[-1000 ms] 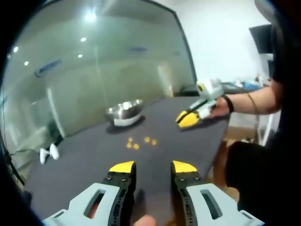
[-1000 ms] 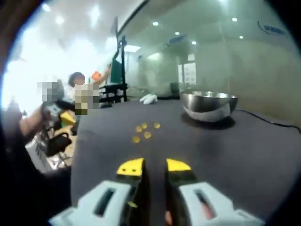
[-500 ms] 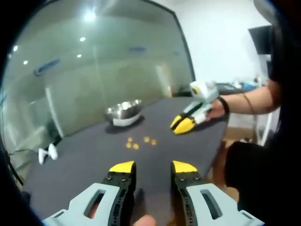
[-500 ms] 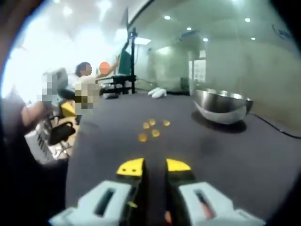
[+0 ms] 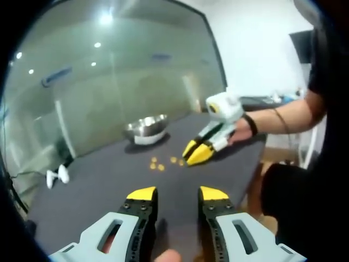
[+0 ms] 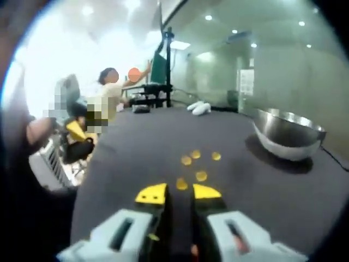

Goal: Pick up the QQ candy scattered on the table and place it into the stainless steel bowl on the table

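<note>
Several small yellow QQ candies (image 6: 196, 164) lie loose on the dark table (image 6: 136, 147), left of the stainless steel bowl (image 6: 289, 134). My right gripper (image 6: 179, 192) hovers low just short of them, open by a narrow gap with nothing held; the nearest candy (image 6: 181, 184) lies just beyond its tips. In the left gripper view the right gripper (image 5: 197, 153) comes in from the right, its yellow tips beside the candies (image 5: 161, 163), with the bowl (image 5: 146, 129) farther back. My left gripper (image 5: 178, 194) stays open and empty over bare table nearer the front.
A white object (image 5: 57, 176) lies at the far left table edge, also seen as a white object (image 6: 199, 107) at the table's far end. A glass wall stands behind the bowl. The table edge (image 5: 253, 164) drops off beside the person's arm. A person stands in the background (image 6: 109, 93).
My right gripper has moved forward and down toward the candies, so they now lie right at its tips. The left gripper has held still.
</note>
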